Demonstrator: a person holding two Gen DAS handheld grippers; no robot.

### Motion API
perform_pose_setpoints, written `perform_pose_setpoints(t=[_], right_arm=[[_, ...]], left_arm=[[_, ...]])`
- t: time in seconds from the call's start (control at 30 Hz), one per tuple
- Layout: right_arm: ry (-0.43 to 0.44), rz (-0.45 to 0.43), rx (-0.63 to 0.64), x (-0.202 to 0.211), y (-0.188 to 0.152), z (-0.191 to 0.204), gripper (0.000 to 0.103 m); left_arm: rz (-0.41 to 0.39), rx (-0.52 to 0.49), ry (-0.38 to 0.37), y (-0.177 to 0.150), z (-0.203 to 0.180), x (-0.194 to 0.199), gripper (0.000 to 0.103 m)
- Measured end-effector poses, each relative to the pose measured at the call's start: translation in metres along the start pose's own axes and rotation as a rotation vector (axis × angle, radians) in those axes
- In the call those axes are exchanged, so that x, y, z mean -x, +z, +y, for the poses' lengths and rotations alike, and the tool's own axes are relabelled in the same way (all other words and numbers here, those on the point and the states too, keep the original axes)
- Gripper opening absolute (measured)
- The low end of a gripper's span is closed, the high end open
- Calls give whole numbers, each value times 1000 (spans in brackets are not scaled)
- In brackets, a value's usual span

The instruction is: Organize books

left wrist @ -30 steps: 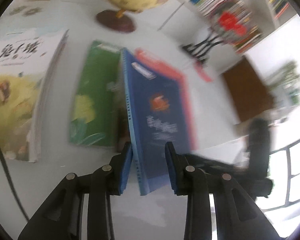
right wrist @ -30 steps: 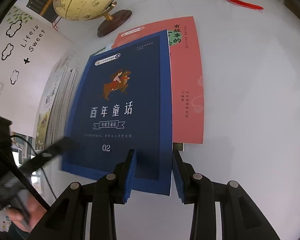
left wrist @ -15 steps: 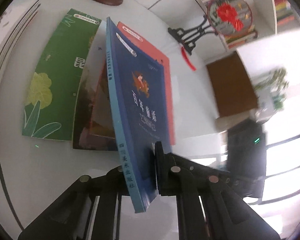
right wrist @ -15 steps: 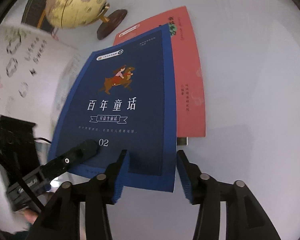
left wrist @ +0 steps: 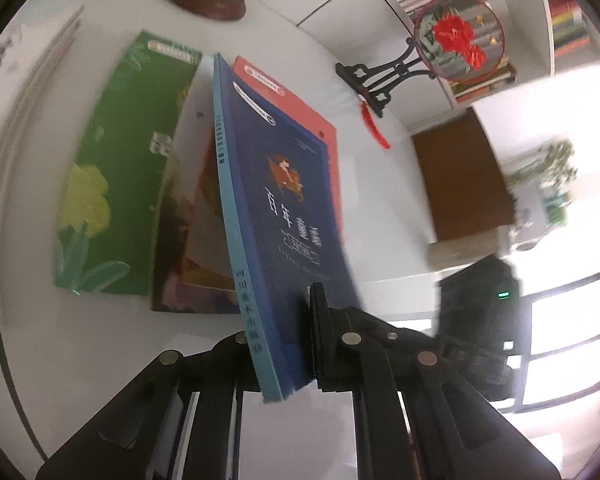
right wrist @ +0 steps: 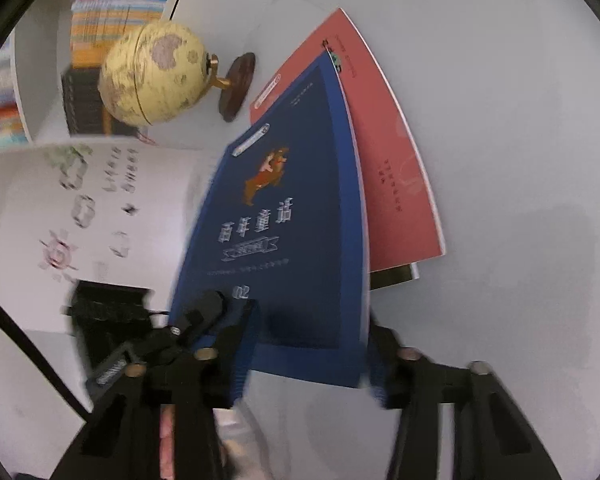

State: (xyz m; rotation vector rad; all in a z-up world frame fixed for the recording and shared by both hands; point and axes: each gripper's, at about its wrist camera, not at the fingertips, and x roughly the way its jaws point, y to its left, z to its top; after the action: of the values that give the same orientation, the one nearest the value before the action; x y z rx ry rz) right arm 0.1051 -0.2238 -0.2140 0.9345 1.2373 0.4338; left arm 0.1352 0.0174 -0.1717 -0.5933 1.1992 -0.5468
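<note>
Blue, the cover of the storybook [left wrist: 296, 216] stands tilted on edge, its long axis running away from the left hand-held gripper [left wrist: 288, 344], which is clenched on its near lower corner. The right hand-held gripper [right wrist: 312, 344] has its jaws on both sides of the same near edge; they have just been closing, but I cannot tell if the pads press yet. Under the book lies a red book [left wrist: 320, 128], with a green book [left wrist: 116, 184] beside it on the white table [right wrist: 500, 120]. A globe [right wrist: 152, 76] stands behind, well apart.
</note>
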Motion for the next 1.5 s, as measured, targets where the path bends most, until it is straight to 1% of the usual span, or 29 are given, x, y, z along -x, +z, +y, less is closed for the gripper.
perform_pose_setpoints(t=[0.1,0.17,0.23,0.3,0.37,0.5,0.67,0.83,0.97,1.07,1.2,1.3,1.4,1.5], right_arm=[[-54,-26,73,3,-3,14,23],[-109,-38,140,5,-4,28,22],[-195,-40,242,2,-9,45,22],[-252,-44,315,0,-16,59,22],[-296,-57,390,2,-23,72,22],[-305,-63,456,12,-33,81,22],[-347,-71,567,27,-53,94,22],[-372,-66,639,34,-72,98,22],[-363,-67,677,44,-89,101,22],[-348,-75,715,50,-102,110,22],[-338,-93,788,55,-118,130,22],[-331,-102,837,53,-131,148,22],[-329,-108,876,47,-139,164,22],[-322,-115,894,34,-142,180,22]], left_arm=[[-15,-55,60,-4,-8,2,9],[-36,-120,122,-10,-20,3,9],[-57,-182,178,-18,-31,5,10],[-77,-219,211,-25,-39,10,10],[-98,-232,226,-31,-42,15,11],[-137,-271,267,-45,-54,26,12],[-166,-259,267,-66,-61,35,13],[-206,-286,309,-92,-76,46,13],[-241,-266,310,-107,-79,62,13],[-289,-268,331,-118,-85,78,13],[-349,-256,347,-127,-85,102,13],[-378,-246,355,-130,-81,118,13],[-405,-237,363,-127,-72,135,13],[-416,-227,370,-120,-58,149,13]])
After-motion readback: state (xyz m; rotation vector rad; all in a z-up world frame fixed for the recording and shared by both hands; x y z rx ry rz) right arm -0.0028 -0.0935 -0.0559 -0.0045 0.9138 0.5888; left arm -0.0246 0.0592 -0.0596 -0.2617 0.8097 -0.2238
